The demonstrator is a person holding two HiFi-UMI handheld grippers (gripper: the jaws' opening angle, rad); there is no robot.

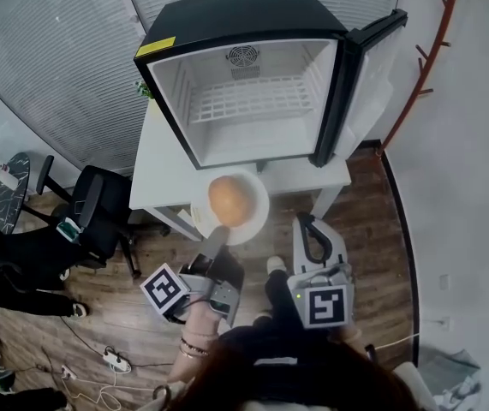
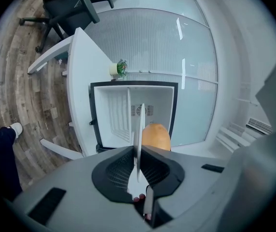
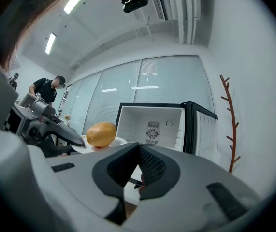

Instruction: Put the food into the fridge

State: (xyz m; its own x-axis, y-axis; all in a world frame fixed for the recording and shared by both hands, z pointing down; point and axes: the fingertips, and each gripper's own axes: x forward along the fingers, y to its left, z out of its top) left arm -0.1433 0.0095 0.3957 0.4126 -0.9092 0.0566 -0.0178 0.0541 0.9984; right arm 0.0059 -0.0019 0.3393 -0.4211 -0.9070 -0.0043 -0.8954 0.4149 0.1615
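A round orange-brown food [image 1: 229, 199] lies on a white plate [image 1: 259, 217]. My left gripper [image 1: 217, 235] is shut on the plate's near rim and holds it up in front of the open black mini fridge [image 1: 253, 101]. The left gripper view shows the plate [image 2: 139, 127] edge-on between the jaws of the left gripper [image 2: 138, 154], with the food [image 2: 156, 137] beyond and the fridge [image 2: 128, 115] behind. My right gripper [image 1: 307, 223] hangs to the right of the plate, shut and empty. In its own view the right gripper [image 3: 138, 149] faces the fridge [image 3: 152, 124], with the food [image 3: 101, 133] to the left.
The fridge stands on a white table [image 1: 163, 169], its door [image 1: 372, 84] swung open to the right and a wire shelf [image 1: 253, 98] inside. A black office chair [image 1: 98, 208] is at the left. A potted plant [image 2: 121, 67] sits on the table. A coat rack [image 3: 229, 124] stands at the right.
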